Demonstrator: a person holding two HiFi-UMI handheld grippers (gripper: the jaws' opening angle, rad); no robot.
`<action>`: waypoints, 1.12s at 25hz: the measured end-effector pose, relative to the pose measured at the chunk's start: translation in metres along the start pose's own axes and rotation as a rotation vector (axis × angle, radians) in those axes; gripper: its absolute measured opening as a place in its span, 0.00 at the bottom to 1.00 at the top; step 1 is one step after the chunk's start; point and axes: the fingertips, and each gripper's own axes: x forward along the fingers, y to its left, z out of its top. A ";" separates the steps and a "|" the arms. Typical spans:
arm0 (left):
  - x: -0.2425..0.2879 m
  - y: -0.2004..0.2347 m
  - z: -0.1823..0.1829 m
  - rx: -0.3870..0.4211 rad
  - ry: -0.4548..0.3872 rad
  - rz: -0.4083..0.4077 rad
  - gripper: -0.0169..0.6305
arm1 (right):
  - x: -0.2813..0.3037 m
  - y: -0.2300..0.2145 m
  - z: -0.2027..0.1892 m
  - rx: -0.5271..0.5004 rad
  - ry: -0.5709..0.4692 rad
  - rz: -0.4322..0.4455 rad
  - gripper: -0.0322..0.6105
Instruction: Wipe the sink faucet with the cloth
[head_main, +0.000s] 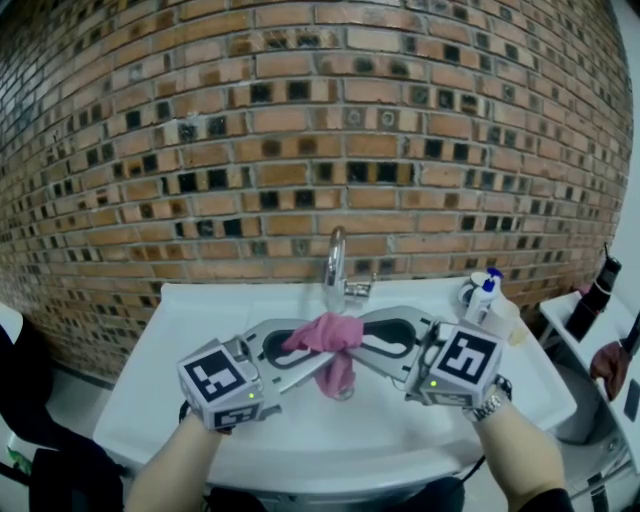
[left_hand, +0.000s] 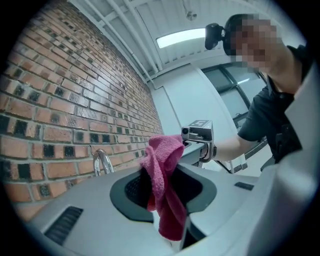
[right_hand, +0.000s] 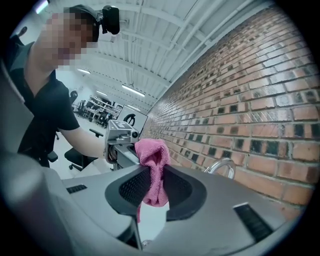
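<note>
A pink cloth (head_main: 325, 335) hangs bunched over the white sink (head_main: 190, 330), just in front of the chrome faucet (head_main: 335, 265). My left gripper (head_main: 298, 346) comes in from the left and my right gripper (head_main: 362, 336) from the right, tips meeting at the cloth. In the left gripper view the cloth (left_hand: 162, 170) fills the gap between the dark pads, with the faucet (left_hand: 101, 161) beyond on the left. The right gripper view shows the cloth (right_hand: 152, 165) pinched between its pads as well, its tail drooping below, and the faucet (right_hand: 222, 166) to the right.
A brick wall (head_main: 320, 120) rises directly behind the sink. A soap bottle (head_main: 485, 295) and small containers stand on the sink's back right corner. A dark bottle (head_main: 597, 295) sits on a side shelf to the right. A black chair (head_main: 30, 420) stands at the left.
</note>
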 end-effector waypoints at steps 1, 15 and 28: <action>0.000 0.003 -0.002 0.013 0.005 0.019 0.20 | 0.002 -0.001 -0.002 -0.001 0.003 -0.014 0.19; -0.015 0.064 -0.001 0.048 0.037 0.286 0.19 | 0.004 -0.046 -0.030 0.129 -0.024 -0.270 0.21; 0.008 0.124 0.006 0.104 0.092 0.430 0.19 | 0.004 -0.083 -0.057 0.167 -0.075 -0.543 0.17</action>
